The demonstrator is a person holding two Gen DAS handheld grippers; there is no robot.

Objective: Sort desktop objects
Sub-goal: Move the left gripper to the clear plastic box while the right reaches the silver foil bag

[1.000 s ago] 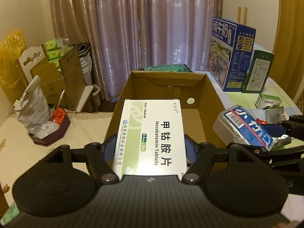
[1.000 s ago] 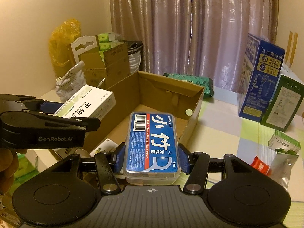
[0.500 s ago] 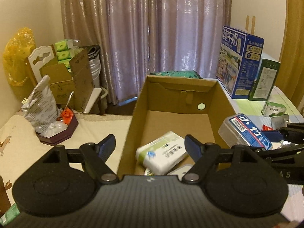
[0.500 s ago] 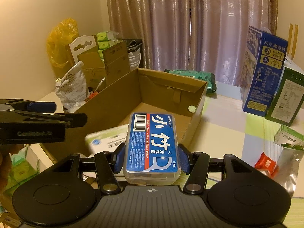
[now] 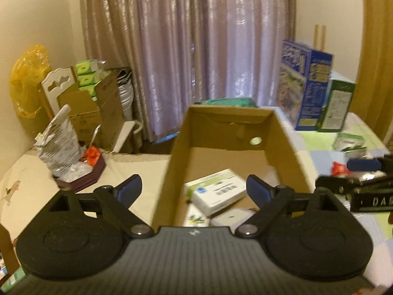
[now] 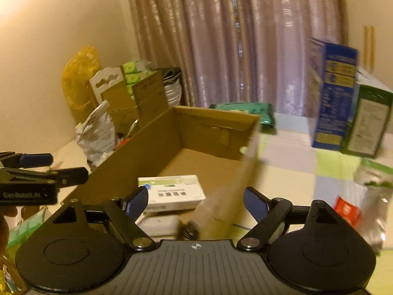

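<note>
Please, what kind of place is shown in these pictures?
Probably a room in a home, not a lab: a long curtain at the back, a table with a patterned cloth, and household clutter such as a milk carton and a cardboard box of medicine packs.

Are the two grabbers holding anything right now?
No. The left gripper and right gripper are both open and empty. The white medicine box lies inside the cardboard box.

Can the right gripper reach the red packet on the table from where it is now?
Probably yes. The right gripper is open and empty, and the red packet lies on the table just to its right, outside the cardboard box, with nothing visible between them.
</note>
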